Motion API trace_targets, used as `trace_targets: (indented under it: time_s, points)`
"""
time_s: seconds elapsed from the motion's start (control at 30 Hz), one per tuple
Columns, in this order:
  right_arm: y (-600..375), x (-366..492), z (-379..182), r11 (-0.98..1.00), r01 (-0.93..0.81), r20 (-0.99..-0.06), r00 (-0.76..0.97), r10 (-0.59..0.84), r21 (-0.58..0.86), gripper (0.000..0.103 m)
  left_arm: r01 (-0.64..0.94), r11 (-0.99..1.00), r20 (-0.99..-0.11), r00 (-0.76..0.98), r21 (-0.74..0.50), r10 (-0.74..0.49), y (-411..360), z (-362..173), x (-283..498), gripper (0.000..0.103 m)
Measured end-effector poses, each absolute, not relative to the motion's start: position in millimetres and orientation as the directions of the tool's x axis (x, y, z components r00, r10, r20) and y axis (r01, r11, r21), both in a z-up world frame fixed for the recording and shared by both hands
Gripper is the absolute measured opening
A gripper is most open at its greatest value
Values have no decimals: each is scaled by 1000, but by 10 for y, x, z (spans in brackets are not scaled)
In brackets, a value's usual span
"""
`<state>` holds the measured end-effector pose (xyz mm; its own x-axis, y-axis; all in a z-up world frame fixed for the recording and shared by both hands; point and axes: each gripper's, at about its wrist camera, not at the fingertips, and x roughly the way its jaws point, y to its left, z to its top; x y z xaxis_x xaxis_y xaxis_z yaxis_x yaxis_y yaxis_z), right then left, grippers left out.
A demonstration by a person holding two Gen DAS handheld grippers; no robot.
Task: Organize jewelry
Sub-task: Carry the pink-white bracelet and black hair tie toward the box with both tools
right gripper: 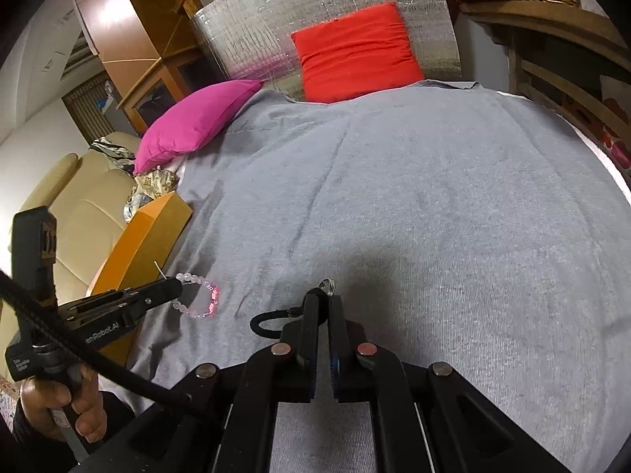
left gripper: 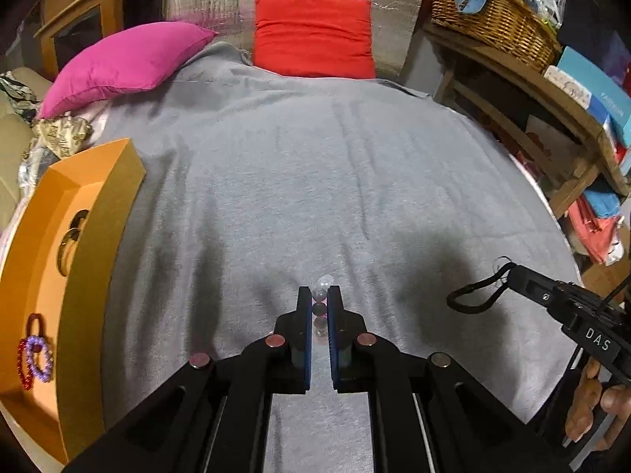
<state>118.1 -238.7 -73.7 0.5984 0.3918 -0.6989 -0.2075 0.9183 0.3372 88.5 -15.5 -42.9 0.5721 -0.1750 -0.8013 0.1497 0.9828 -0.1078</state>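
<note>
A bed covered with a grey blanket carries everything. At its head lie 2 cushions: a magenta cushion to the left and a red cushion upright against the silver backing. An orange box sits along the blanket's left edge.

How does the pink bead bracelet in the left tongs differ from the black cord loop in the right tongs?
The pink clear-bead bracelet is translucent beads; the black cord loop is a plain dark cord with a clear charm at its tip. The bracelet hangs near the orange cardboard box; the loop sits mid-blanket. Both are clamped in shut tongs, left tongs and right tongs.
</note>
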Motion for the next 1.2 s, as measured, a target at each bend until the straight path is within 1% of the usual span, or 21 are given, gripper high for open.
trace_targets:
  time_s: [0.07, 0.2, 0.73, 1.2]
  points:
    - [-2394, 1185, -751, 921, -204, -703, 597, 386, 333, 5, 123, 989, -805, 577, -78, -135, -157, -436, 863, 7]
    - [-2395, 1166, -772, 931, -200, -716, 597, 364, 307, 5, 84, 994, -807, 581, -70, -106, -123, -442, 803, 7]
    - [-2241, 982, -571, 945, -222, -722, 609, 328, 242, 5, 49, 994, -775, 623, -97, -107, 73, -247, 564, 7]
    - [-2111, 918, -530, 942, -244, -722, 606, 334, 231, 5, 10, 995, -764, 639, -103, -86, 255, -177, 462, 7]
